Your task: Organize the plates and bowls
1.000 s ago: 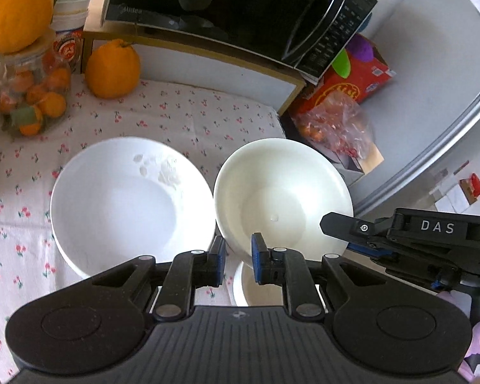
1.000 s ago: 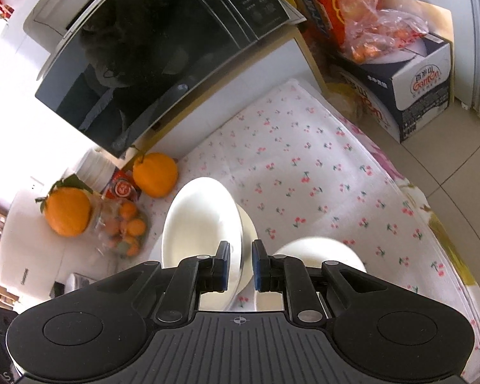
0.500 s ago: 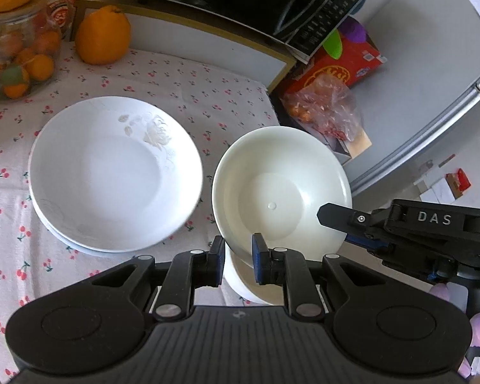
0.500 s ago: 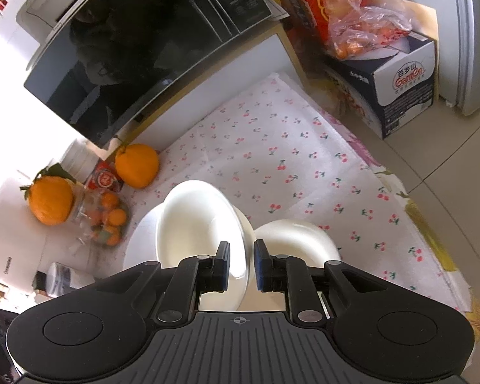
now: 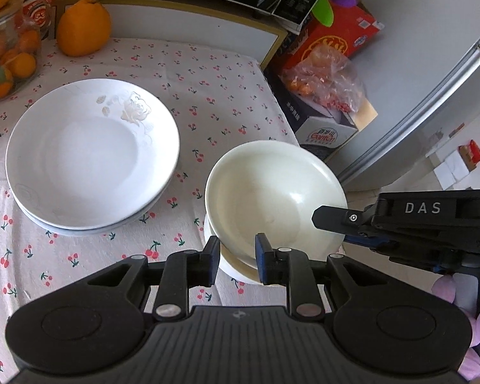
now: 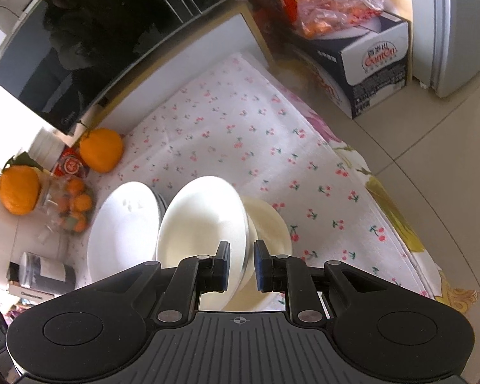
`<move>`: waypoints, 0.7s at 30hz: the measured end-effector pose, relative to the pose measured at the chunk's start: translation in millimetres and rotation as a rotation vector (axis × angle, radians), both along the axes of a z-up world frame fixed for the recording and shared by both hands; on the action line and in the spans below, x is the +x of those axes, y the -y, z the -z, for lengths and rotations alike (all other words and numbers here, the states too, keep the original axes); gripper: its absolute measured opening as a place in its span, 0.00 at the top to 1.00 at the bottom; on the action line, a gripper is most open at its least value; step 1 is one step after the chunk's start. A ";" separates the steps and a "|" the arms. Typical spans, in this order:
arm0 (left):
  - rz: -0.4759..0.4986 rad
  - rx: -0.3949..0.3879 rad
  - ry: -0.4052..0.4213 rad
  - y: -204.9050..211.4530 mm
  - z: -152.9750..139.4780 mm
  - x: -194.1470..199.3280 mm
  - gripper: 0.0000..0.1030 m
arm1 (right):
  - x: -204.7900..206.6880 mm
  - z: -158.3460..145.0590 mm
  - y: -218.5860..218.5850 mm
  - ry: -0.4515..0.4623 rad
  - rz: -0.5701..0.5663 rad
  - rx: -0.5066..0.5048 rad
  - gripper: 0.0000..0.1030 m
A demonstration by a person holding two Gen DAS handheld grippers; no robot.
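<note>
I note cherry-print tablecloth (image 5: 208,73) over table, tiled floor (image 6: 448,147) beyond edge, grey fridge (image 5: 432,73) at right. Microwave (image 6: 80,41) on shelf at rear. Loose orange (image 5: 83,27) and fruit jar (image 5: 3,64) at back left; carton (image 6: 374,67) with bagged fruit on floor.

Stacked white plates (image 5: 89,156) sit left of cream bowl (image 5: 272,198), apart. Bowl tilted, resting in second bowl (image 6: 268,224) near front edge.

Left gripper (image 5: 236,257) released, fingers straddling near rim with gaps. Right gripper (image 6: 241,264) likewise straddling right rim; contact I cannot tell.
</note>
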State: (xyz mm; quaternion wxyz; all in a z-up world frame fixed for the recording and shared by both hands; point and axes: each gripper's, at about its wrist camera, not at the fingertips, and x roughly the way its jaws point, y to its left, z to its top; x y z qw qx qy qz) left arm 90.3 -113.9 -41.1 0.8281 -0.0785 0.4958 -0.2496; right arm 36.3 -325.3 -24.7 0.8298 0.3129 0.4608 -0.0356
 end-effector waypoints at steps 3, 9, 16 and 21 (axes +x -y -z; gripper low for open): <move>0.005 0.017 0.004 1.9 2.1 -1.4 0.79 | 0.5 5.5 1.8 -0.021 -0.004 0.006 0.83; 0.012 0.047 0.012 6.2 6.4 -2.3 0.79 | 3.2 14.0 -1.0 -0.054 -0.015 -0.011 0.83; 0.024 0.067 0.021 9.2 8.5 -3.8 0.79 | 4.6 17.4 -1.0 -0.068 -0.019 -0.021 0.83; 0.028 0.071 0.020 11.6 9.4 -2.8 0.79 | 5.2 18.7 -0.3 -0.075 -0.019 -0.023 0.83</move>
